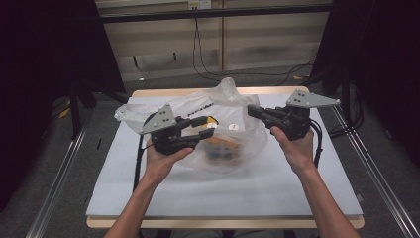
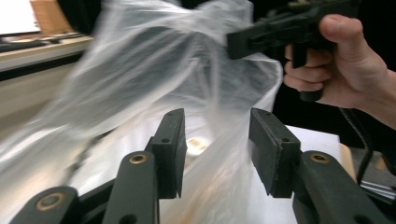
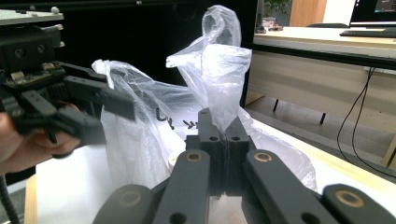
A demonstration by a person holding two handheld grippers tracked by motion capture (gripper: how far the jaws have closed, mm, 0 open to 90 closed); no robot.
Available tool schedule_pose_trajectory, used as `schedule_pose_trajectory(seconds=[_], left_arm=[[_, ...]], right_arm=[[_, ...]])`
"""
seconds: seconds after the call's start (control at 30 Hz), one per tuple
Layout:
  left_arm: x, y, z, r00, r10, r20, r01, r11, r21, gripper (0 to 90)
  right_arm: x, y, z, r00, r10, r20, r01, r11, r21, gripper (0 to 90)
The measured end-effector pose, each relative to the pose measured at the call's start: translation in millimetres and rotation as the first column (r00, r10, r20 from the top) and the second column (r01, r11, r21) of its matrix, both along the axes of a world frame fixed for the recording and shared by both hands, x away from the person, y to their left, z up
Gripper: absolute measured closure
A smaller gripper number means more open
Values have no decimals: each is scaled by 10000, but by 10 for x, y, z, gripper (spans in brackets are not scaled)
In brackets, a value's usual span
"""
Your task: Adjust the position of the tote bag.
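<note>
White board [image 1: 277,188] on the table, dark curtains either side, cables on the floor beyond. Clear plastic bag [image 1: 225,136] sits mid-board, slightly far of centre, with orange-and-dark contents inside that I cannot identify. My right gripper [image 3: 225,140] is clamped on a fold of the bag's right handle. My left gripper [image 2: 215,149] stands with jaws apart, film between them, not yet pinched. Step in hand, as I judge it: opening the bag's mouth. Next move calls for closing the left jaws on the near-left rim, then drawing both hands apart. Bare board lies near and on both sides; the far edge is close behind the bag.
</note>
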State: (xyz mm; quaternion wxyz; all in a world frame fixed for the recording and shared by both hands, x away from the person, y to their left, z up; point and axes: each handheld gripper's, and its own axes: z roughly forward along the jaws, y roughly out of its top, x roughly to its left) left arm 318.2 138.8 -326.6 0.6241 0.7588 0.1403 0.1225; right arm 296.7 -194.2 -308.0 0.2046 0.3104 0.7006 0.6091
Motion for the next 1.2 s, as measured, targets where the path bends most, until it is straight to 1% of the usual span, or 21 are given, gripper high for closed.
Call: schedule_pose_trajectory(seconds=[0.07, 0.1, 0.13, 0.23, 0.3, 0.37, 0.43, 0.5, 0.6, 0.63, 0.67, 0.7, 0.73, 0.8, 0.87, 0.97, 1.0, 1.03, 1.1, 1.13, 1.2], left_arm=[[-27, 138, 16, 9996, 267, 77, -266, 9996, -102, 560], [-34, 216, 24, 9996, 275, 85, -274, 9995, -157, 560], [-35, 283, 25, 9994, 353, 59, -351, 9989, -320, 560], [3, 446, 42, 9972, 740, -131, -746, 9955, -577, 571], [15, 539, 47, 9968, 756, -265, -775, 9939, -786, 615], [11, 617, 53, 9959, 899, -131, -906, 9938, -639, 628], [6, 697, 57, 9939, 1106, -57, -1107, 9924, -541, 627], [1, 789, 59, 9911, 1329, -6, -1327, 9898, -520, 613], [4, 925, 49, 9874, 1579, -58, -1579, 9858, -566, 613], [5, 947, 36, 9854, 1696, -118, -1700, 9833, -643, 613], [7, 962, 23, 9843, 1762, -130, -1766, 9825, -592, 613], [13, 972, 9, 9851, 1712, -151, -1718, 9837, -524, 613], [11, 972, 4, 9829, 1840, -103, -1842, 9823, -347, 611], [13, 978, 2, 9844, 1759, -79, -1761, 9836, -392, 610], [9, 1008, 17, 9827, 1854, 0, -1853, 9822, -305, 611], [21, 1087, 25, 9770, 2132, -14, -2130, 9760, -452, 603], [24, 1119, 27, 9733, 2297, -33, -2296, 9720, -501, 593], [33, 1156, 27, 9729, 2310, -42, -2309, 9715, -536, 587], [51, 1215, 16, 9691, 2463, -110, -2465, 9671, -627, 588], [62, 1246, 6, 9663, 2570, -127, -2573, 9645, -598, 578], [88, 1299, -18, 9578, 2863, -242, -2872, 9556, -663, 559]], right_arm=[[-11, -39, -11, 10000, -64, 54, 63, 10000, 49, 894], [-20, -59, -21, 10000, -89, 38, 88, 9999, 130, 894], [-21, -76, -35, 9999, -105, 118, 102, 9998, 182, 894], [-24, -122, -78, 9998, -189, 59, 186, 9989, 441, 894], [-20, -145, -93, 9997, -240, 49, 237, 9984, 516, 894], [-12, -164, -89, 9995, -300, 73, 297, 9987, 411, 893], [-15, -202, -91, 9995, -295, 87, 290, 9984, 485, 893], [-15, -236, -104, 9992, -375, 105, 371, 9986, 378, 893], [-17, -309, -112, 9986, -529, 52, 525, 9975, 480, 893], [-21, -342, -101, 9981, -610, 98, 604, 9968, 530, 893], [-27, -371, -88, 9980, -613, 127, 604, 9965, 585, 893], [-34, -391, -78, 9979, -629, 173, 617, 9961, 624, 894], [-48, -413, -63, 9974, -699, 160, 688, 9954, 661, 894], [-62, -440, -55, 9969, -752, 245, 732, 9946, 730, 894], [-66, -447, -58, 9967, -776, 221, 759, 9945, 720, 894], [-61, -449, -62, 9964, -811, 263, 790, 9941, 749, 894], [-61, -450, -61, 9963, -811, 275, 789, 9942, 737, 894], [-64, -450, -61, 9963, -820, 263, 799, 9940, 751, 894], [-69, -460, -55, 9956, -886, 301, 862, 9936, 737, 894], [-69, -465, -53, 9955, -885, 348, 856, 9934, 765, 894], [-74, -482, -45, 9951, -926, 347, 894, 9924, 842, 894]])
